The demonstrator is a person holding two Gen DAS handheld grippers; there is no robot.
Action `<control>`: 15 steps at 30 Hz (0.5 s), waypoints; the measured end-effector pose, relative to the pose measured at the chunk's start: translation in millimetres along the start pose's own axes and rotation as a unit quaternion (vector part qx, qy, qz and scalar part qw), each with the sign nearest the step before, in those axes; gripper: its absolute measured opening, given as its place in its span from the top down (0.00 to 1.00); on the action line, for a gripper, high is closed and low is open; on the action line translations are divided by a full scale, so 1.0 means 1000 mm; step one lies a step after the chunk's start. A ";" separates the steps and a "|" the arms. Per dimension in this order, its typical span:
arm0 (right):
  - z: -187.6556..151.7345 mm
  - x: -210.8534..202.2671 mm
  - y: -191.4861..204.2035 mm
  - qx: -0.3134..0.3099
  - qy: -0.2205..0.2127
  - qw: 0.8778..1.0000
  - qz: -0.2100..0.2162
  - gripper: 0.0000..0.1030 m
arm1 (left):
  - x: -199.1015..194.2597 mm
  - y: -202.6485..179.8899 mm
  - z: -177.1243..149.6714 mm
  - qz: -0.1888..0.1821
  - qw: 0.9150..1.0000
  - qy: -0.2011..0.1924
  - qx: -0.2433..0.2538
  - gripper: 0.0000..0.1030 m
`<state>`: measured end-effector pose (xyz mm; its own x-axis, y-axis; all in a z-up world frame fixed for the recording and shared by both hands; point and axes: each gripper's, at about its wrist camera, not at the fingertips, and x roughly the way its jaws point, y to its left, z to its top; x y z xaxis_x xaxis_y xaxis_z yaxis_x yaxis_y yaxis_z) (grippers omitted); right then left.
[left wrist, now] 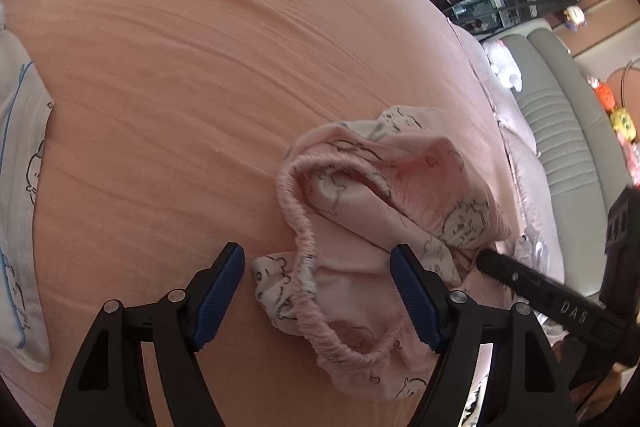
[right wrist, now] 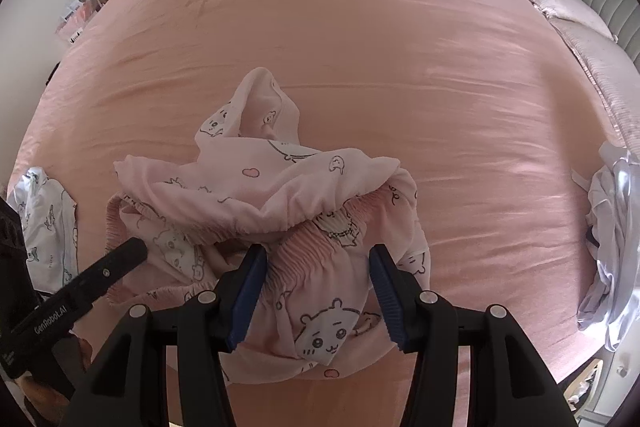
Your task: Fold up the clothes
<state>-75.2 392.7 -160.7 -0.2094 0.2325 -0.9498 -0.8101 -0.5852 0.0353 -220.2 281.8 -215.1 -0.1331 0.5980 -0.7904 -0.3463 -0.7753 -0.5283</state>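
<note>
Nearest, the right gripper [right wrist: 318,291] clenches the gathered waistband of the pink printed shorts [right wrist: 280,187], crumpled on the pink bed [right wrist: 380,47], legs toward twelve o'clock, while the left gripper [left wrist: 318,291] stands released around the waistband.
</note>
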 end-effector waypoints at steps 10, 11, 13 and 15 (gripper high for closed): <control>0.021 0.027 0.011 -0.018 0.038 0.998 -0.047 0.49 | 0.004 -0.010 -0.007 0.025 0.999 -0.005 0.021 0.44; 0.020 0.027 0.010 -0.018 0.039 0.998 -0.045 0.49 | 0.003 -0.009 -0.007 0.027 0.999 -0.006 0.020 0.49; 0.018 0.025 0.006 -0.014 0.039 0.998 -0.040 0.49 | 0.002 -0.005 -0.006 0.024 1.000 -0.008 0.013 0.55; 0.015 0.023 0.003 -0.002 0.037 0.999 -0.033 0.49 | 0.001 -0.003 -0.006 0.024 1.000 -0.012 0.006 0.64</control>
<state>-90.9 408.2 -177.7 -0.1146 0.2134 -0.9702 -0.8186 -0.5736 -0.0295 -213.3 283.4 -216.3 -0.1725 0.5647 -0.8071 -0.3509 -0.8008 -0.4854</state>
